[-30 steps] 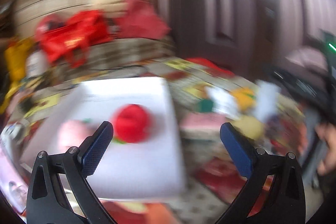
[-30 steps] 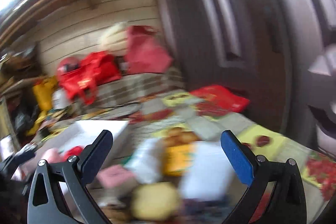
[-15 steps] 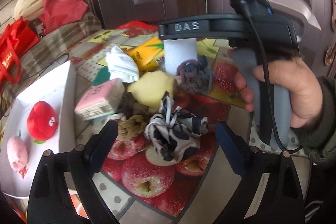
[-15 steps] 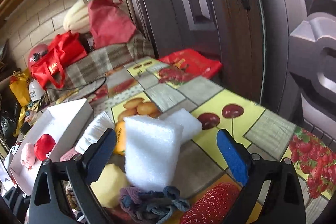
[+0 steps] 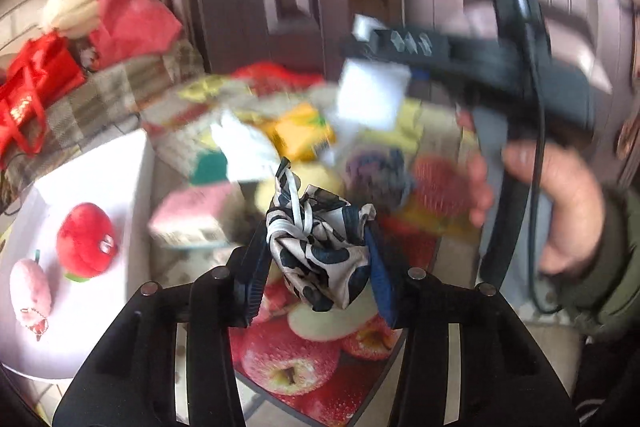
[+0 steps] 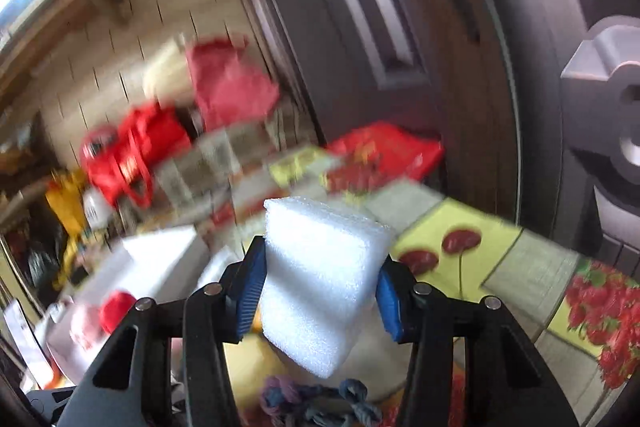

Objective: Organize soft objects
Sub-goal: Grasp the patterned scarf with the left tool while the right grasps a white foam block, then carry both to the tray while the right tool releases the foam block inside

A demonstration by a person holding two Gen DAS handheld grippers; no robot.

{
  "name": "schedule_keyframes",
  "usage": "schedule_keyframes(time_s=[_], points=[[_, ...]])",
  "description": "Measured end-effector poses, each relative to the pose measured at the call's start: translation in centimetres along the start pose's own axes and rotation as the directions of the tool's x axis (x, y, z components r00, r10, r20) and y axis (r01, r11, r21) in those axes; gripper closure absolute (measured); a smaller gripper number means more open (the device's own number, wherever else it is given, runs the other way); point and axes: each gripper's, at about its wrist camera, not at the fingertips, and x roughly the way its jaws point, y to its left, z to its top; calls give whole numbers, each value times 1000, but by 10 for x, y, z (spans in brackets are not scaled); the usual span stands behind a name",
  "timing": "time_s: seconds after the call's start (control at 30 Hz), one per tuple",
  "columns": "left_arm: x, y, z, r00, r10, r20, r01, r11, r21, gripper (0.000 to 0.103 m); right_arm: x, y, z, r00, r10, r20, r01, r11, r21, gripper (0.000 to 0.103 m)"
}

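Note:
My left gripper (image 5: 318, 267) is shut on a knotted black-and-white cloth (image 5: 316, 251) and holds it above the fruit-print tablecloth. My right gripper (image 6: 316, 291) is shut on a white foam block (image 6: 320, 283), lifted above the table; it also shows in the left wrist view (image 5: 370, 99). A white tray (image 5: 100, 187) at the left holds a red plush apple (image 5: 86, 241) and a pink plush toy (image 5: 30, 293). The tray also shows blurred in the right wrist view (image 6: 160, 267).
On the table lie a pink box (image 5: 192, 215), a yellow sponge (image 5: 308, 183), a white cloth (image 5: 244, 147), an orange packet (image 5: 304, 135) and a purple-grey yarn bundle (image 5: 378, 175). Red bags (image 5: 36, 83) sit on a bench behind. A dark door (image 6: 400, 27) stands at the far side.
Both grippers have closed: the left on the black-and-white cloth, the right on the white foam block. Both objects are lifted off the table.

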Motion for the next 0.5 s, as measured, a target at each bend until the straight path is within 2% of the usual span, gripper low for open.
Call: schedule_keyframes(time_s=[0.1,0.23,0.37,0.5], points=[[-19,9,-1,994,14,105,-9,999,-47,59,-5,6,1,999,12,30,-11,1000,-23,53],[-34,19,0,981,61,185,-44,995,-93,59,-5,9,1,999,23,32,-22,999,-32,53],[-46,26,-3,963,151,223,-127,985,-118,59,-4,9,2,999,26,32,-25,999,-34,53],[-49,33,-5,956,188,226,-158,977,-145,59,-5,15,1,999,28,32,-26,998,-59,53]])
